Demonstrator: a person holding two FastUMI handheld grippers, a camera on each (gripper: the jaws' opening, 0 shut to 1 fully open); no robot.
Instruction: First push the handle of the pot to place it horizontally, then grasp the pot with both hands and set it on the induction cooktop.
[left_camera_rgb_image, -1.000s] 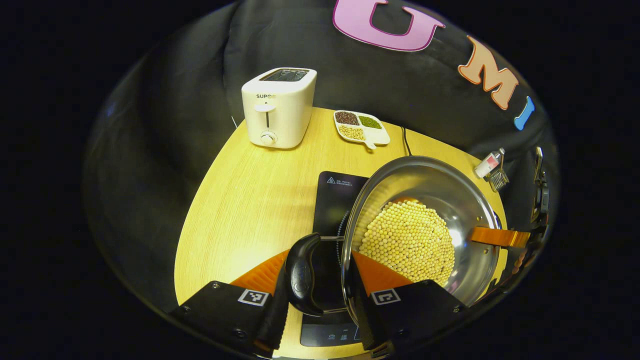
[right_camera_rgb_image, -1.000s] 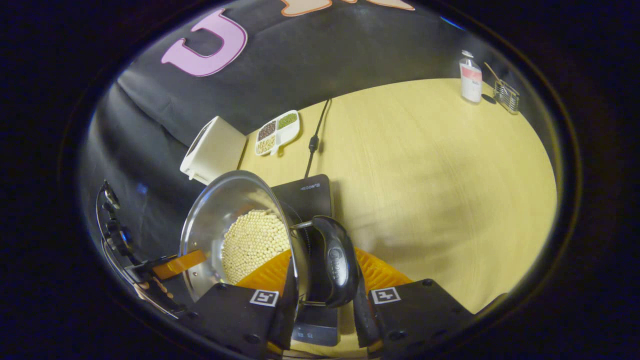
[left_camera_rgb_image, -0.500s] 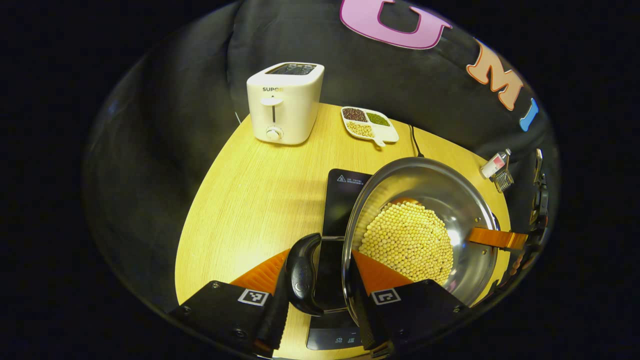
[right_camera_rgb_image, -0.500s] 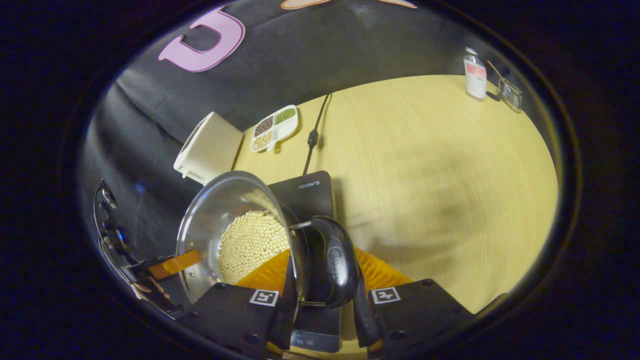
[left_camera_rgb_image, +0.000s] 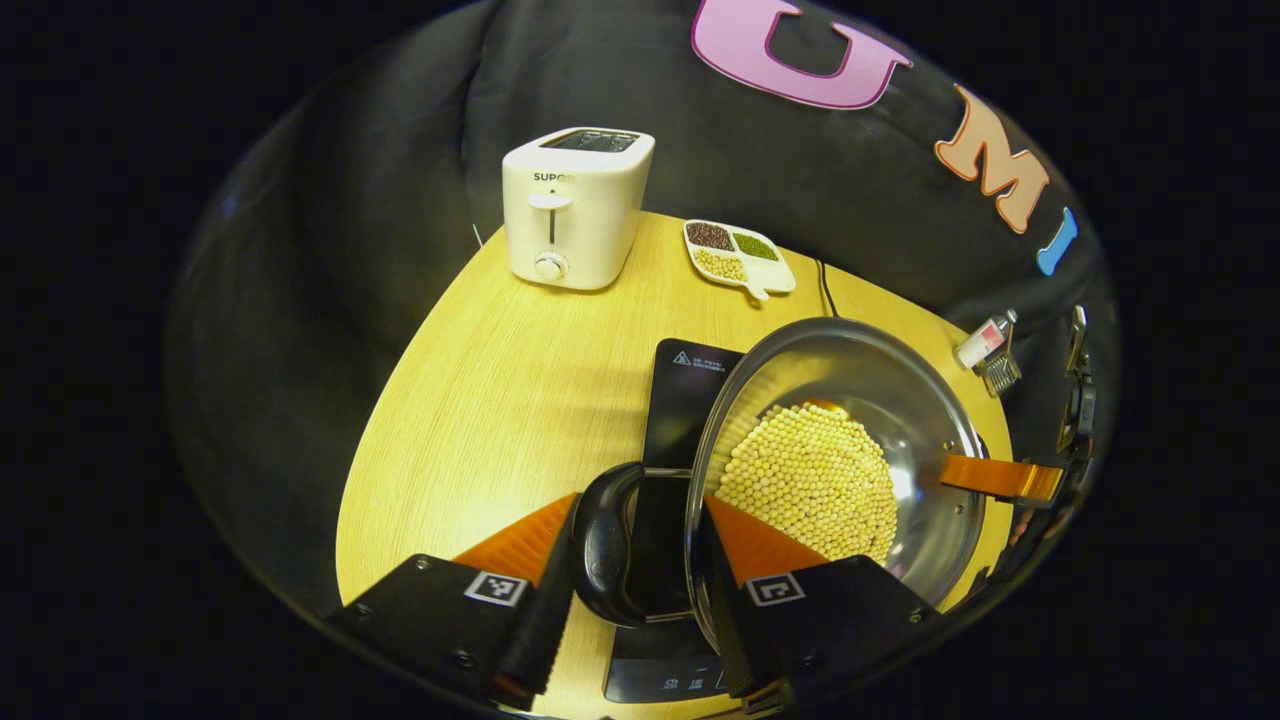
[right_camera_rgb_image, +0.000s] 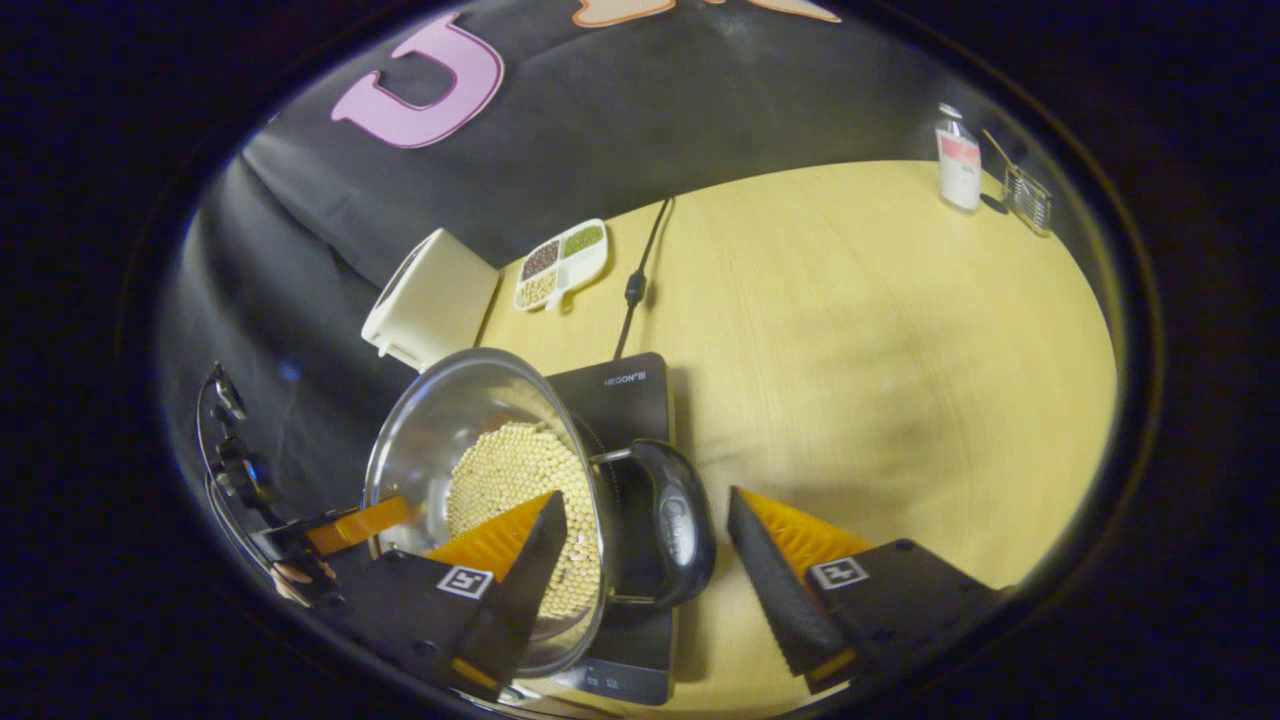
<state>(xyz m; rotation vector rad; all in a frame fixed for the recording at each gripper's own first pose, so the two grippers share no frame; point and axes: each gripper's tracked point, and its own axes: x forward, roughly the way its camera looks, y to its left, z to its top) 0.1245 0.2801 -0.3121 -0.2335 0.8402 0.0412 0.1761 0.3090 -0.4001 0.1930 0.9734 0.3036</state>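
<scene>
Since half a second ago, my right gripper (right_camera_rgb_image: 640, 560) has spread its fingers wide: they stood pressed against the pot's right handle (right_camera_rgb_image: 672, 520) and now stand clear on either side of it, one finger over the soybeans (right_camera_rgb_image: 510, 470) inside the rim, the other out over the table (right_camera_rgb_image: 880, 330). I read that as letting go because the pot (left_camera_rgb_image: 850, 440) has landed. It sits on the induction cooktop (left_camera_rgb_image: 690, 385), whose dark glass shows beyond and beneath my fingers in both views.

My left gripper (left_camera_rgb_image: 632, 560) is a closer call. Its fingers bracket the left handle (left_camera_rgb_image: 605, 545) and the pot wall, with slivers of gap showing at both sides, so I cannot tell whether they press. The same hold from opposite sides kept the load of beans level.

Judging from this, only the left release and backing both grippers away remain.
</scene>
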